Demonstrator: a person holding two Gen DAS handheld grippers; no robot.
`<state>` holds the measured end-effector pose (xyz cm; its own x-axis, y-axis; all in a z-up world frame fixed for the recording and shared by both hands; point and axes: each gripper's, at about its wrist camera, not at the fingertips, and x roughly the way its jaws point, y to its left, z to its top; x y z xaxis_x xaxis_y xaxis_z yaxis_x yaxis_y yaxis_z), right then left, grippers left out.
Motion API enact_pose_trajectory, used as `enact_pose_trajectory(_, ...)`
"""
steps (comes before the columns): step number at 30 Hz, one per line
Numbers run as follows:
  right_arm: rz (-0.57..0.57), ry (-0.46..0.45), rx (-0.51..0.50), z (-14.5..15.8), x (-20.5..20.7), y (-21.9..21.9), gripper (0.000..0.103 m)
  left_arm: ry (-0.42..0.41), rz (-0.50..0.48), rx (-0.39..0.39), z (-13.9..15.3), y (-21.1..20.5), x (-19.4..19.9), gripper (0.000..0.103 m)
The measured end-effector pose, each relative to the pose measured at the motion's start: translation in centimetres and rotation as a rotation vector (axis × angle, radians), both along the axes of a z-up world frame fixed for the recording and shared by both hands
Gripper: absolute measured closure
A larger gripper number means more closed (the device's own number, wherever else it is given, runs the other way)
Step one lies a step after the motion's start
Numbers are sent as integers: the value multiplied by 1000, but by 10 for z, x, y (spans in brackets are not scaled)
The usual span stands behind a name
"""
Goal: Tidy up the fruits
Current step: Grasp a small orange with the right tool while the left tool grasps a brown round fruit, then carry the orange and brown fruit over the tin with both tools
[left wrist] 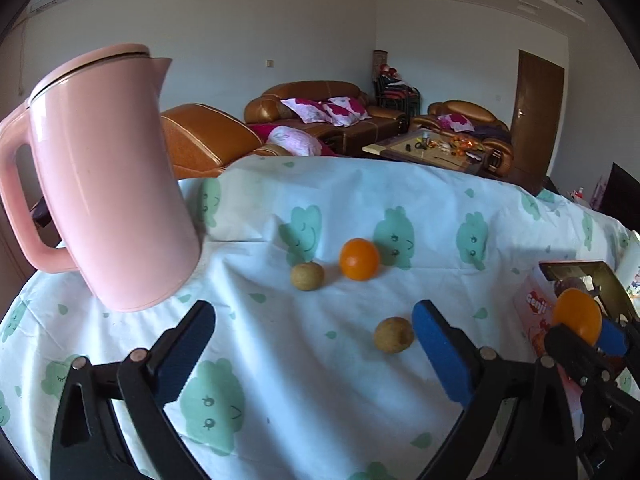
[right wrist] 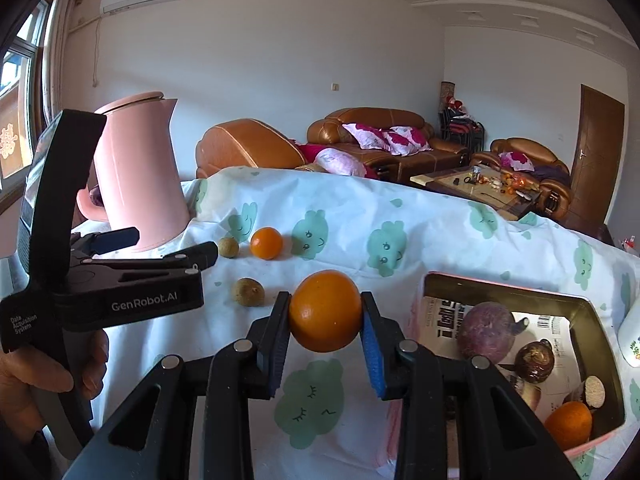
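Observation:
My right gripper (right wrist: 325, 316) is shut on an orange (right wrist: 325, 311), held a little above the cloth just left of the open tin box (right wrist: 440, 284). In the left wrist view the same held orange (left wrist: 578, 314) shows at the far right, in front of the box (left wrist: 580, 270). My left gripper (left wrist: 316, 344) stands open with nothing between its blue pads. One small brown fruit (left wrist: 393, 335) lies close to its right finger. Further back lie a second orange (left wrist: 359, 259) and another brown fruit (left wrist: 307, 276). The box holds a purple fruit (right wrist: 486, 330), a dark brown one (right wrist: 534, 360) and an orange (right wrist: 568, 420).
A tall pink kettle (left wrist: 108, 184) stands at the left, close behind my left gripper (right wrist: 172, 244). A person's hand (right wrist: 24, 380) holds that gripper's handle. The table is draped in a white cloth (left wrist: 320, 400) with green prints. Brown sofas stand beyond its far edge.

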<state>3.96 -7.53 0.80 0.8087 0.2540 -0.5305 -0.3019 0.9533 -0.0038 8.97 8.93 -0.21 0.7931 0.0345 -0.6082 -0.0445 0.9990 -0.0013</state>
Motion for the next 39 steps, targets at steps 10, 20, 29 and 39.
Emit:
enact_pose_trajectory(10, -23, 5, 55, 6, 0, -16, 68, 217, -130, 80, -32, -45, 42, 45)
enact_pose_trajectory(20, -14, 28, 57, 0, 3, -15, 68, 212, -135, 61, -29, -47, 41, 71)
enact_pose_trajectory(29, -30, -45, 44, 8, -6, -16, 68, -41, 10, 75, 4, -36, 2, 71)
enact_pose_trajectory(39, -32, -71, 48, 13, -14, -23, 68, -110, 66, 55, 10, -44, -19, 71)
